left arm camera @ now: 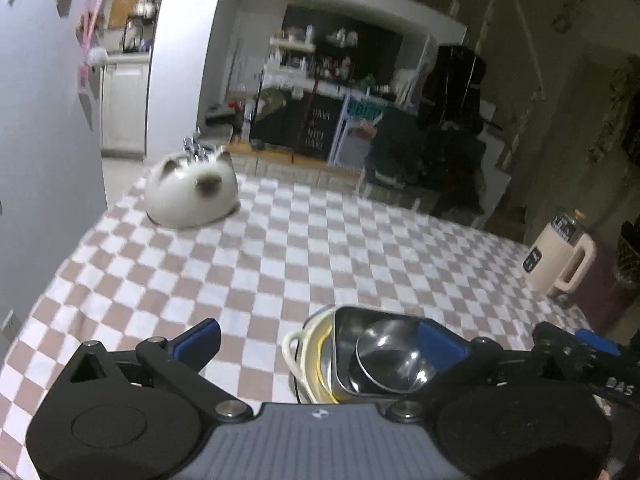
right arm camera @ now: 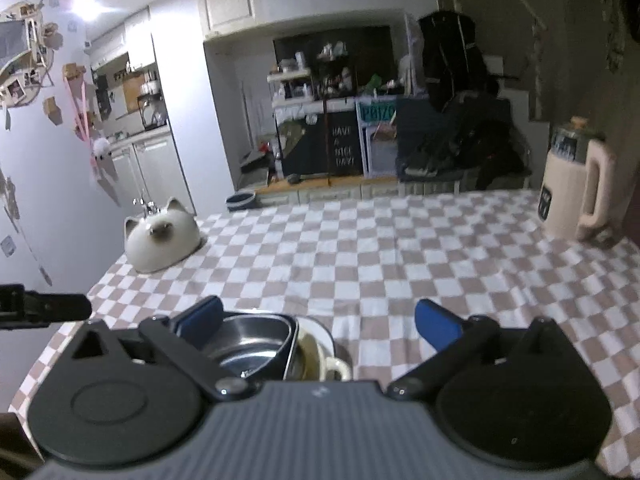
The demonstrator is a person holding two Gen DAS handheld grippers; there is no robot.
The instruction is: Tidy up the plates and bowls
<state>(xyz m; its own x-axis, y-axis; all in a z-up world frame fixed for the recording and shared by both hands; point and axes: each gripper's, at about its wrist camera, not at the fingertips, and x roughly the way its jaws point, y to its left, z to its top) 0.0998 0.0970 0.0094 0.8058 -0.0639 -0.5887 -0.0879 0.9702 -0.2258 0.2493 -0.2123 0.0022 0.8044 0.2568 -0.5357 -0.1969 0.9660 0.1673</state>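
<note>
A stack of dishes sits at the table's near edge: a round steel bowl [left arm camera: 394,356] inside a squarish steel container [left arm camera: 348,320], nested in a cream handled dish [left arm camera: 298,350] on a white plate. The same stack shows in the right wrist view, with the steel container [right arm camera: 256,340] and the cream dish handle [right arm camera: 336,366]. My left gripper [left arm camera: 320,342] is open and empty above the stack's left side. My right gripper [right arm camera: 320,320] is open and empty above the stack's right side. The right gripper's fingers [left arm camera: 596,342] show at the right of the left wrist view.
A white cat-shaped ceramic bowl [left arm camera: 191,192] lies upside down at the far left of the checkered tablecloth [left arm camera: 320,248]; it also shows in the right wrist view [right arm camera: 160,242]. A cream jug [right arm camera: 576,192] stands at the far right. A wall runs along the left.
</note>
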